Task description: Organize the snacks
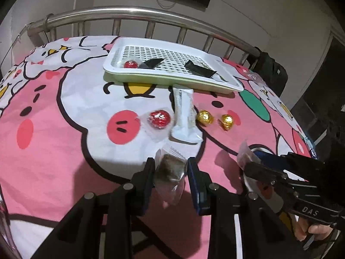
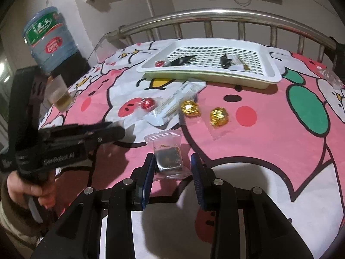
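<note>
Snack packets: clear plastic, serrated seal, dark brown block inside. One packet [image 1: 170, 170] sits between left gripper [image 1: 170, 168] pads, both pads touching, lifted above bedsheet [image 1: 64, 151]. Second packet [image 2: 167, 151] touches left pad of right gripper [image 2: 173, 165] only, right pad apart; grip state cannot be told. Farther on sheet: red foil ball [image 1: 159, 119], pale blue bar wrapper [image 1: 184, 116], two gold foil balls [image 1: 205, 117] [image 1: 226, 122]. Far: white perforated tray [image 1: 232, 82] holding red ball [image 1: 130, 64] and dark wrappers [image 1: 198, 68]. Legible: "DAS" on right gripper body; water jug [image 2: 48, 38] label blurred.
</note>
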A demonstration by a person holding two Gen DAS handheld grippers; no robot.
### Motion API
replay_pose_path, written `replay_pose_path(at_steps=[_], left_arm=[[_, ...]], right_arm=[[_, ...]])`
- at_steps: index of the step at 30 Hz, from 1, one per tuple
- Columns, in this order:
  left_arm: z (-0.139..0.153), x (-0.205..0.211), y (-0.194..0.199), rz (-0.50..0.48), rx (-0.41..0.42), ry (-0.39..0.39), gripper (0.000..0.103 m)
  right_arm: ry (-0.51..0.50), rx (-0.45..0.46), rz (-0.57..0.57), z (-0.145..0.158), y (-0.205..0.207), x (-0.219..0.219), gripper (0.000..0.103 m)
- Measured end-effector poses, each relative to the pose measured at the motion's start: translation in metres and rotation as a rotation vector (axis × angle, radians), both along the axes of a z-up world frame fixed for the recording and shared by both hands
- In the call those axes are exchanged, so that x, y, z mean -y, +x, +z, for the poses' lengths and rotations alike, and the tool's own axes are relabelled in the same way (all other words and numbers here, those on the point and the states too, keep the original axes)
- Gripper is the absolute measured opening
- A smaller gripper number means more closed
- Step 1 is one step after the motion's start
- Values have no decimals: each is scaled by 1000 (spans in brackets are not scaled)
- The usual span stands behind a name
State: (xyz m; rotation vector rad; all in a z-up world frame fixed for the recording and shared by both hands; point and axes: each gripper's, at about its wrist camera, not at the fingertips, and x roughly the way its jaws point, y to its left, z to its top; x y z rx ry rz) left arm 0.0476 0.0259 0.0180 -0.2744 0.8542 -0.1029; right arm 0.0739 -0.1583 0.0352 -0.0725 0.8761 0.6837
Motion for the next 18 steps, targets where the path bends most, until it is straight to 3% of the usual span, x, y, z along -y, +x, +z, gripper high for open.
replay_pose_path(at_steps=[18], left_arm=[[31,24,2,-36,80,-14,33]], right_arm=[[62,57,-79,29,14,24,33]])
